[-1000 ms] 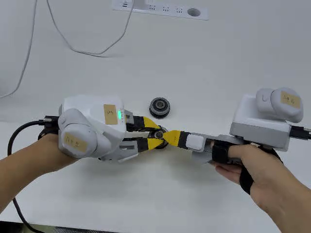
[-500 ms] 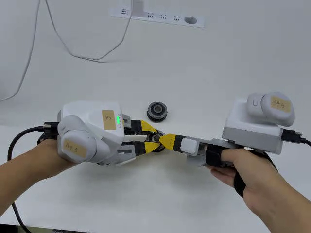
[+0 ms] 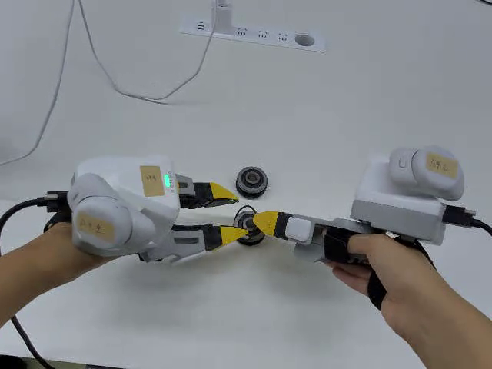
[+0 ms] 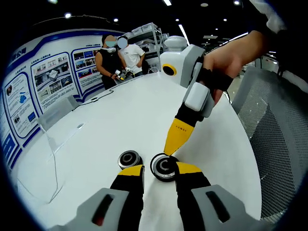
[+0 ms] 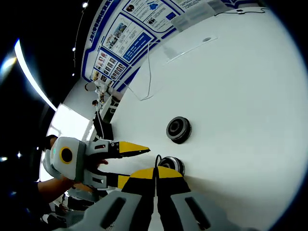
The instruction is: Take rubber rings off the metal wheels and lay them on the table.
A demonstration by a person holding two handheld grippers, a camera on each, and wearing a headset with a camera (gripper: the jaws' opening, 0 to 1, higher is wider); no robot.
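White workbench [image 3: 323,115]: a metal wheel [image 4: 163,167] lies between two hand-held grippers, half hidden behind their yellow tips in the head view. The right gripper [image 3: 257,221], jaws pressed together, pinches a thin rubber ring [image 5: 158,160] that is hard to make out. The left gripper [image 3: 239,212], clamped on that wheel half a second ago, now gapes wide beside it. A second wheel [image 3: 252,181] sits just beyond.

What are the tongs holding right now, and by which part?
The right tongs look shut on the rubber ring, a thin black sliver pinched at the rim of the near wheel. The left tongs are open, holding nothing.
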